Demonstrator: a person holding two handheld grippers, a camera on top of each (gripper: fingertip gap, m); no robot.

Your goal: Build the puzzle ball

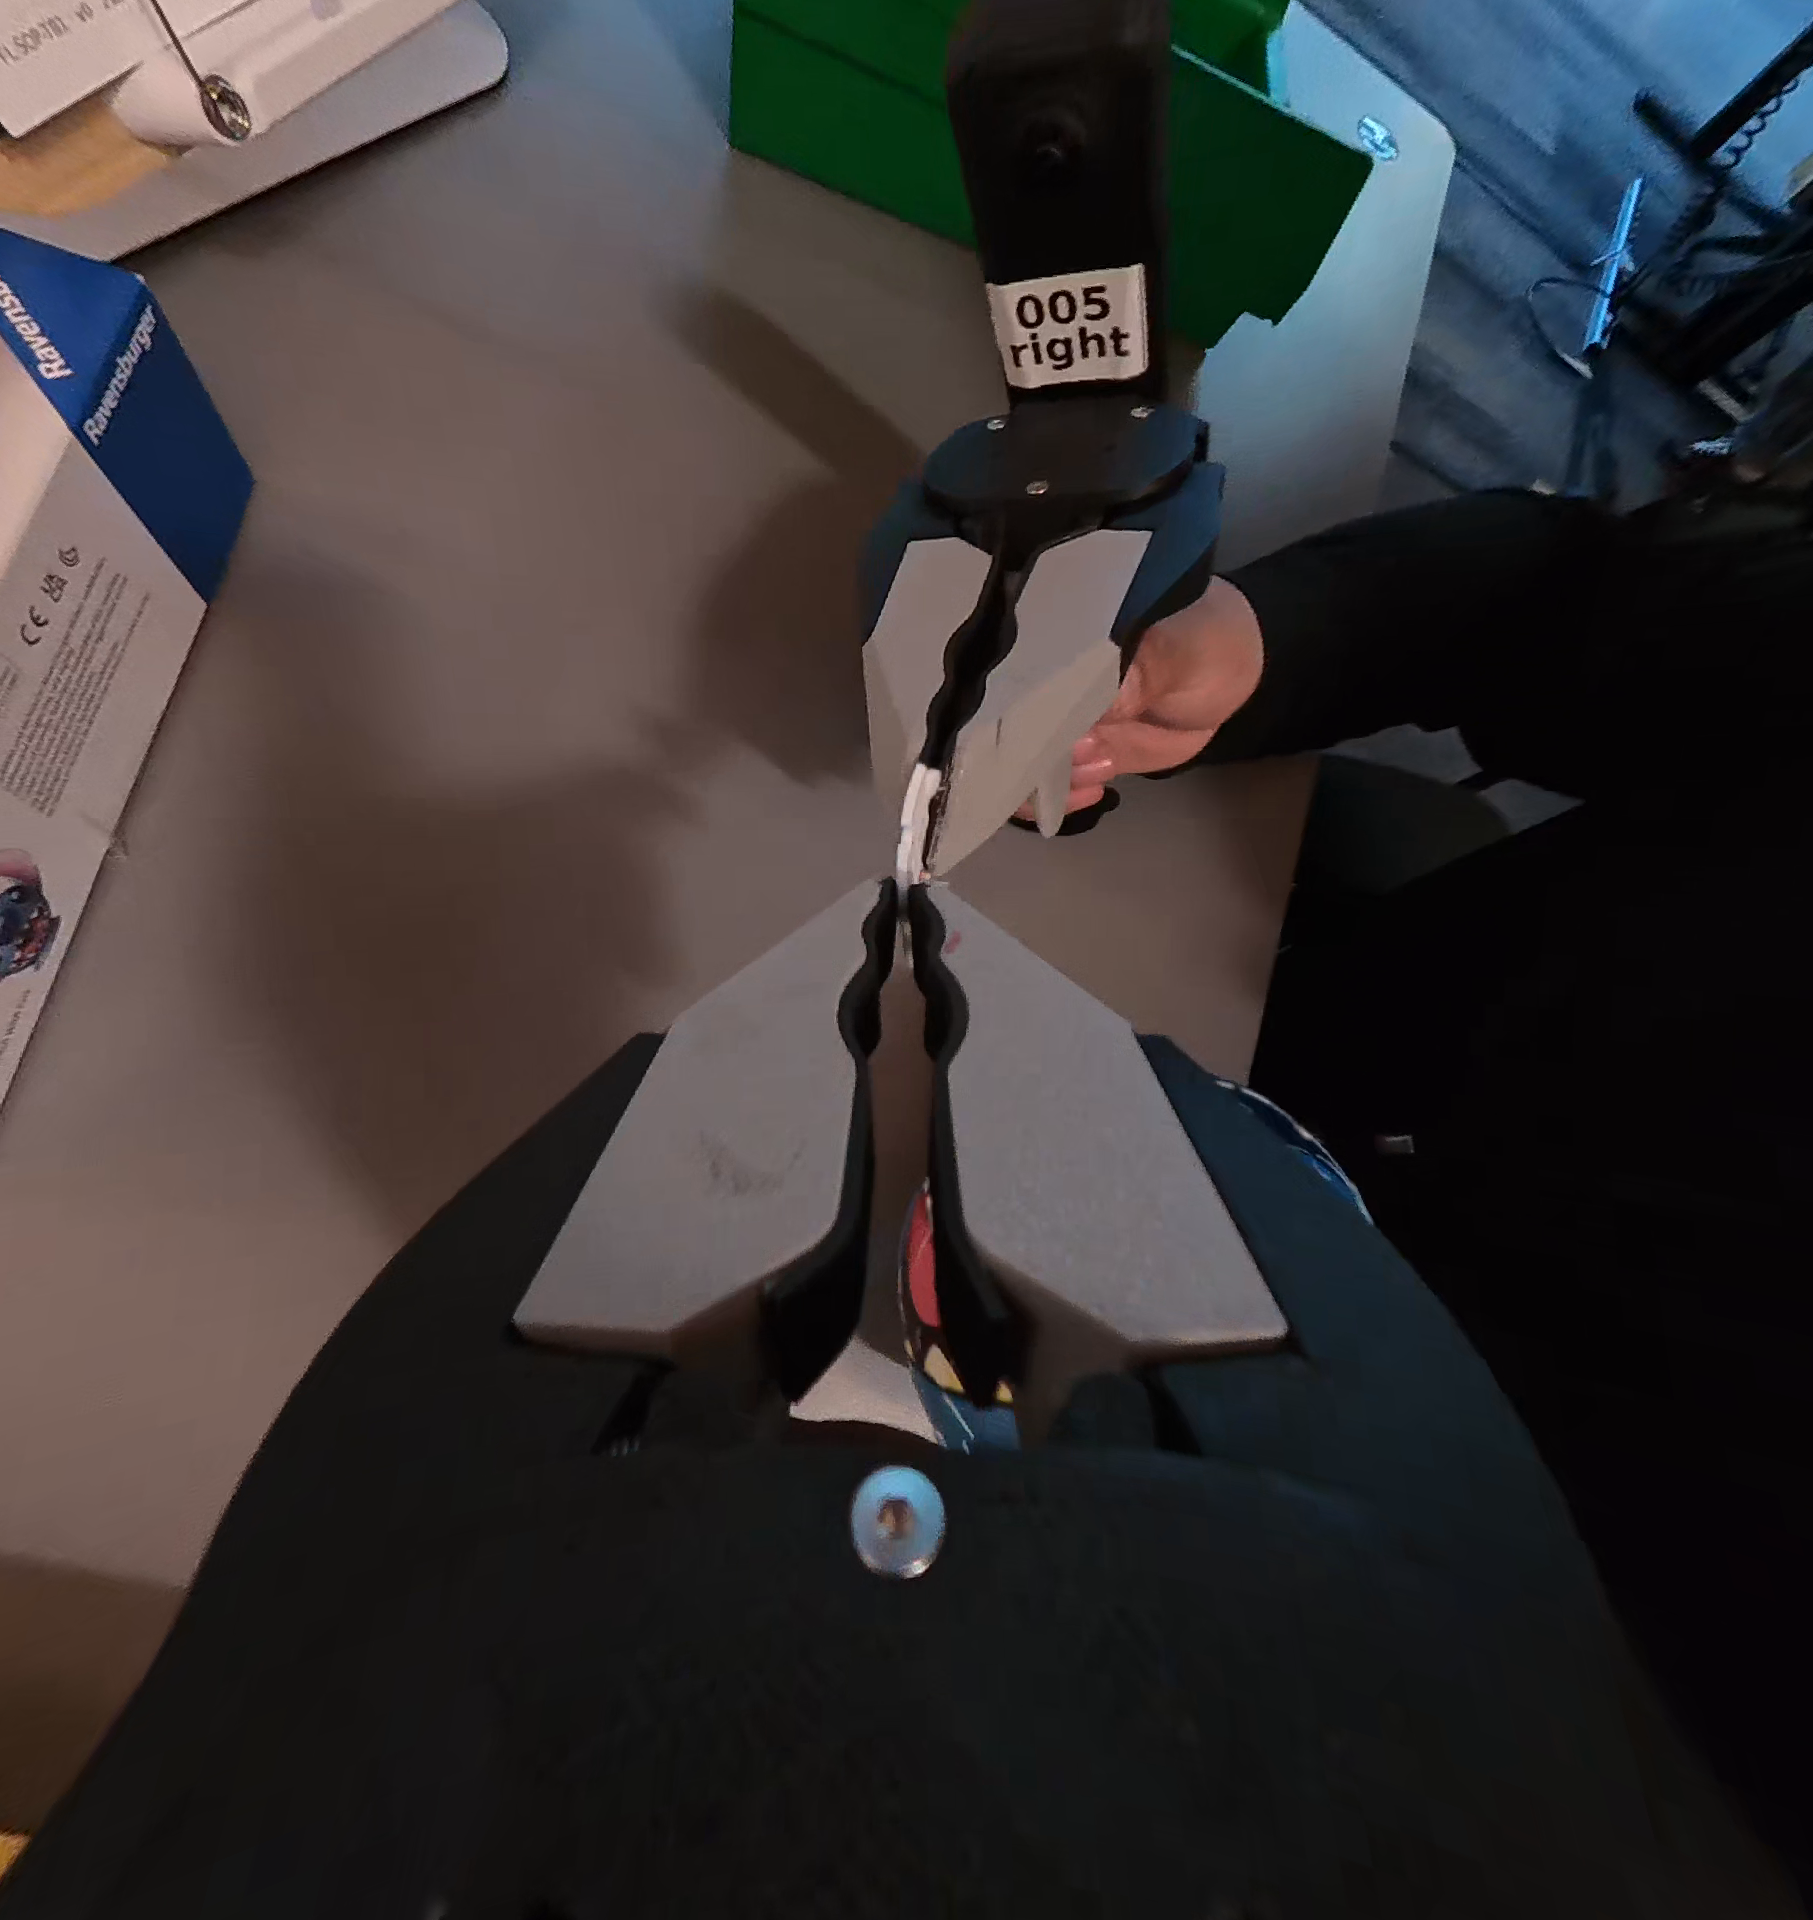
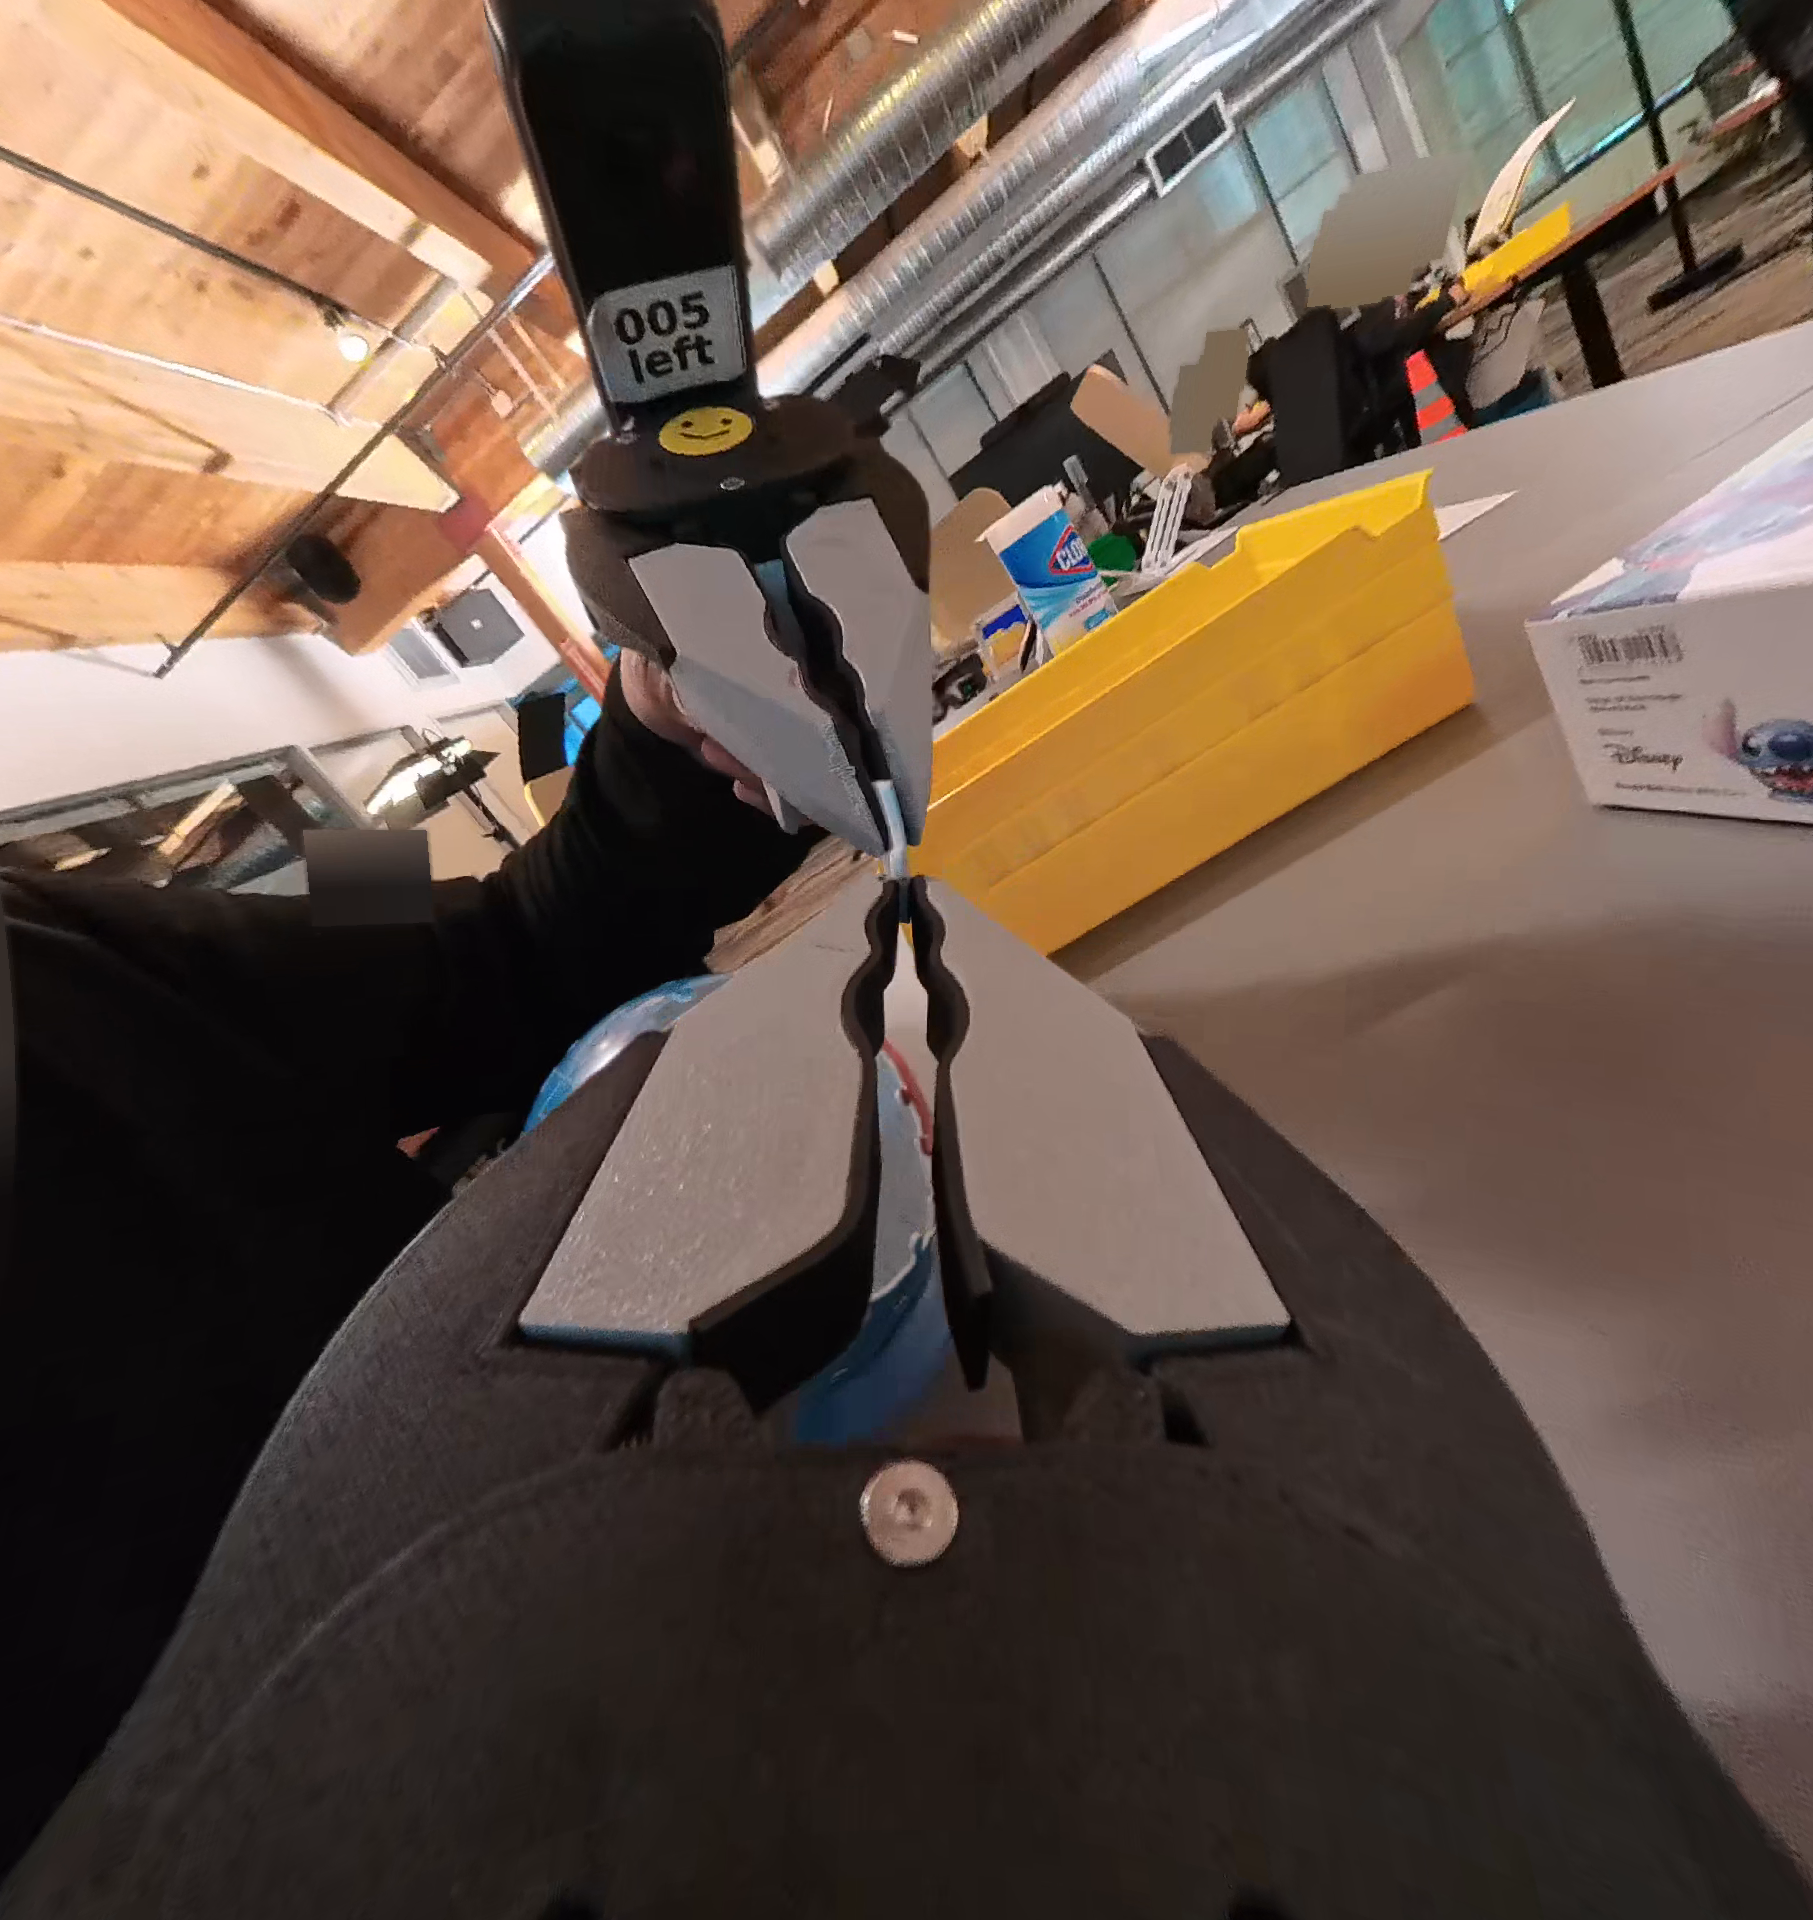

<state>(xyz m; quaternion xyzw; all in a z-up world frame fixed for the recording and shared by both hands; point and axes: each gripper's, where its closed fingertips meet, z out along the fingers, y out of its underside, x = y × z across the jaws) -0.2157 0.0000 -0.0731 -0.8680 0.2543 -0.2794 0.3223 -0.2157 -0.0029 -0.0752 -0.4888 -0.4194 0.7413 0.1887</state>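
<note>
Above the grey table, left gripper and right gripper meet tip to tip, each clamped on a puzzle piece. Puzzle box lies at nine o'clock; the partly built puzzle ball shows at six o'clock.

Black tool bodies with grey wedge fingers, silver screw — sleeve apparently black.

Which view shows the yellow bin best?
The right wrist view: the yellow bin sits on the table behind the left gripper, its long side fully visible. The left wrist view doesn't show it.
</note>
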